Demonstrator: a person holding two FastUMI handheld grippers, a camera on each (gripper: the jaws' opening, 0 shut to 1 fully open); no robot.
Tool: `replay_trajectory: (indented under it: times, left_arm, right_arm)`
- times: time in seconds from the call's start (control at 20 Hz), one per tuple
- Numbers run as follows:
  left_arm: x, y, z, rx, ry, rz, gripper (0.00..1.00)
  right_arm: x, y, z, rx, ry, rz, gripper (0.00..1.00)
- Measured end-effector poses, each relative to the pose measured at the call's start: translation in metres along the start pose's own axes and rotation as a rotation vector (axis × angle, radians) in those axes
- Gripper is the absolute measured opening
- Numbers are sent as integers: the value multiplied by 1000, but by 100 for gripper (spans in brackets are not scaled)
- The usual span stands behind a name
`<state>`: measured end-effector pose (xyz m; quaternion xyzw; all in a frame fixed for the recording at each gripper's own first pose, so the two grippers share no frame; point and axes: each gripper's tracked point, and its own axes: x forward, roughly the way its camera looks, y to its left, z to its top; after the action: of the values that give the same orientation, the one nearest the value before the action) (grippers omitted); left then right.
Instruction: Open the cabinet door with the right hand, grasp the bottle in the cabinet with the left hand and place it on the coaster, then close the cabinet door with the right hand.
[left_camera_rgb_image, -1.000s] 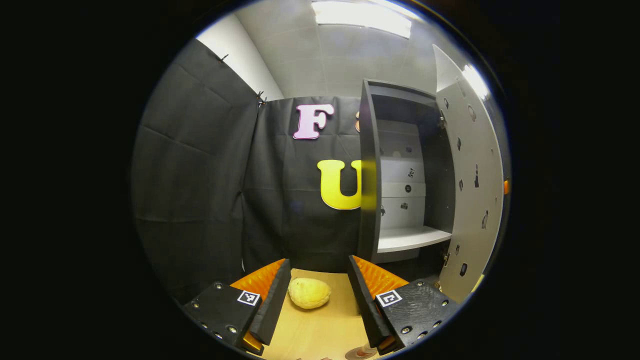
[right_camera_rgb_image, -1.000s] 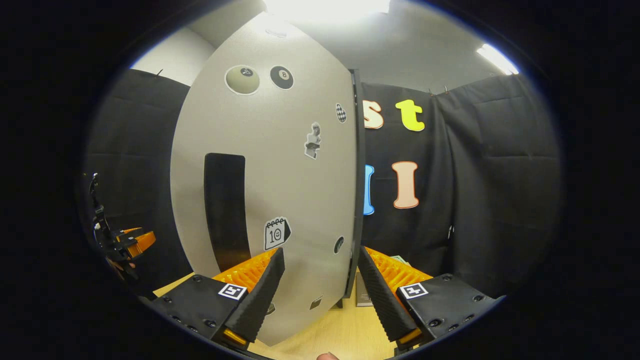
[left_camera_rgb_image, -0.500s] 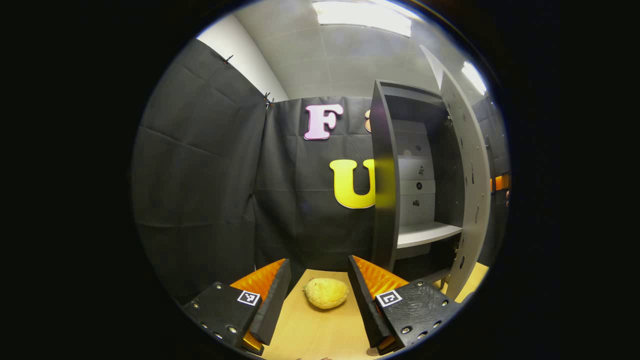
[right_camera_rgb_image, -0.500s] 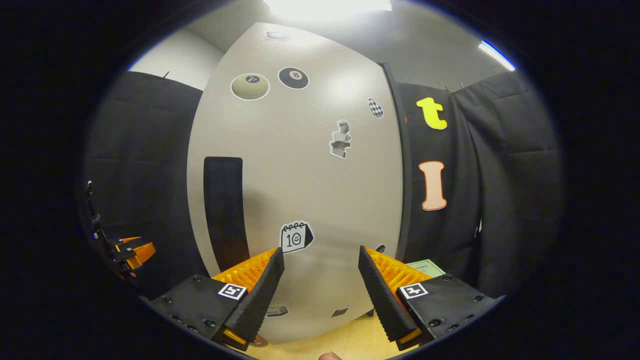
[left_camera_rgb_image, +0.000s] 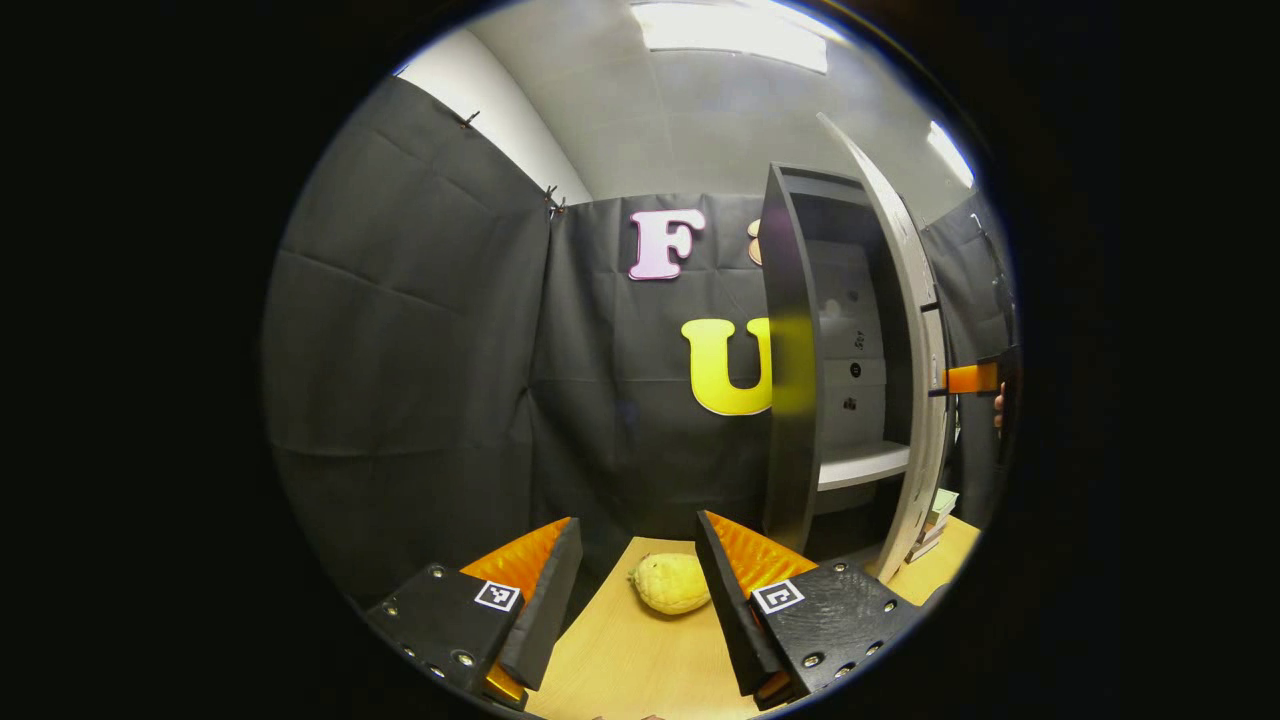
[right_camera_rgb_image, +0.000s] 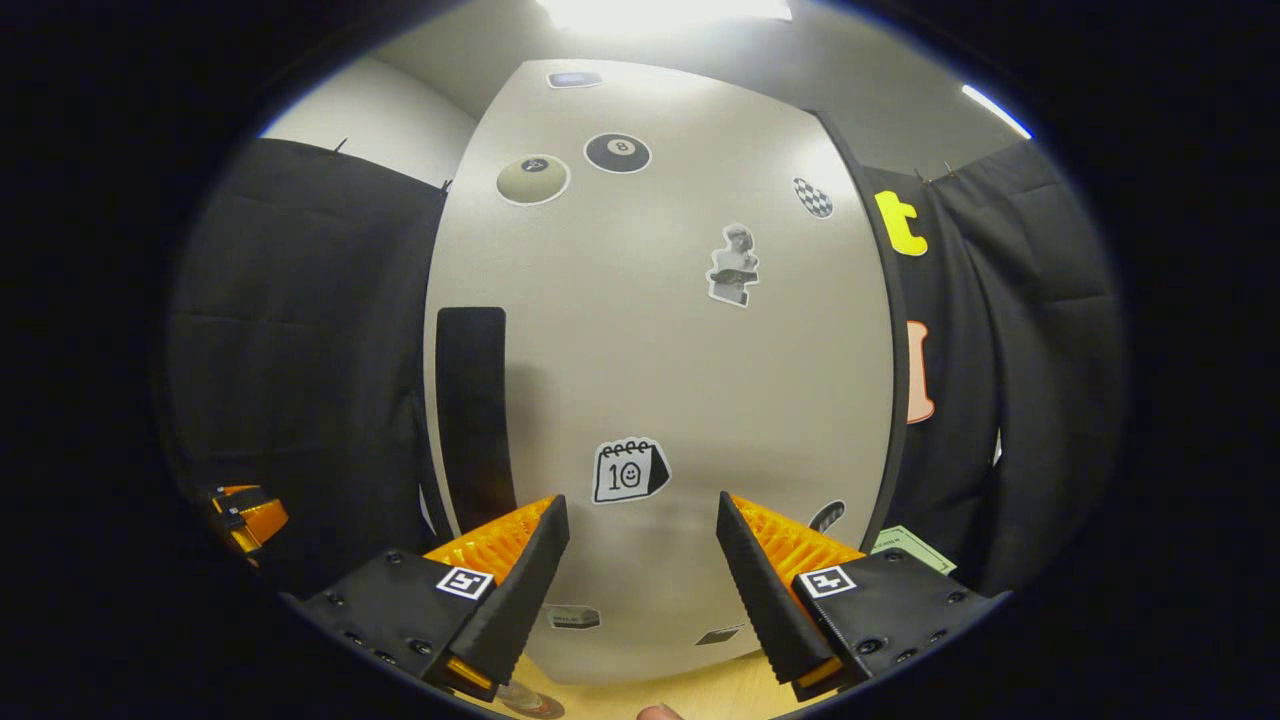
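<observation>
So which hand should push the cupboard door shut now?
The right gripper, probably. It faces the door's outer side with open jaws, and the door looks partly open. The left gripper, also open, points at a yellow fruit on the table.

The tall cabinet door (right_camera_rgb_image: 660, 330) is pale grey, dotted with black-and-white stickers and a black vertical handle strip (right_camera_rgb_image: 472, 400). The dark grey cabinet (left_camera_rgb_image: 790, 400) has a white shelf (left_camera_rgb_image: 862, 465). A bumpy yellow fruit (left_camera_rgb_image: 670, 583) lies on the light wooden bench (left_camera_rgb_image: 620, 660).
</observation>
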<state>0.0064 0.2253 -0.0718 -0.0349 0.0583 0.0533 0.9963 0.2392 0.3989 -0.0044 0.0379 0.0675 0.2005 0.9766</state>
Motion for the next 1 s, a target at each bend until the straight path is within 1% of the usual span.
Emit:
replay_trajectory:
  times: [0.25,0.3,0.35,0.4,0.45,0.5,0.55,0.6,0.85,0.9,1.0]
  left_arm:
    - [1,-10,-2,2,13,-8,66]
    - [1,-15,-1,1,12,-12,66]
    - [2,-20,1,0,9,-16,66]
    - [3,-25,2,-1,9,-19,66]
    - [2,-33,4,-3,9,-23,66]
    - [3,-41,7,-5,7,-28,66]
    - [3,-50,11,-6,4,-32,66]
    - [4,-61,14,-6,4,-32,66]
    - [-4,-124,28,11,6,-60,66]
    - [-5,-139,32,16,4,-65,64]
    - [-7,-167,38,17,0,-71,64]
  right_arm:
    - [20,2,-2,56,5,6,95]
    - [17,2,0,64,-1,9,91]
    - [13,2,3,68,-12,14,91]
    - [8,-1,8,63,-21,15,95]
    - [2,-7,11,52,-31,13,95]
    - [-5,-13,14,39,-39,11,93]
    - [-13,-21,16,28,-43,10,93]
    - [-22,-29,17,17,-43,8,96]
    - [-73,-87,14,-37,-42,-34,96]
    - [-82,-99,13,-49,-43,-44,96]
    - [-99,-123,10,-63,-46,-54,96]
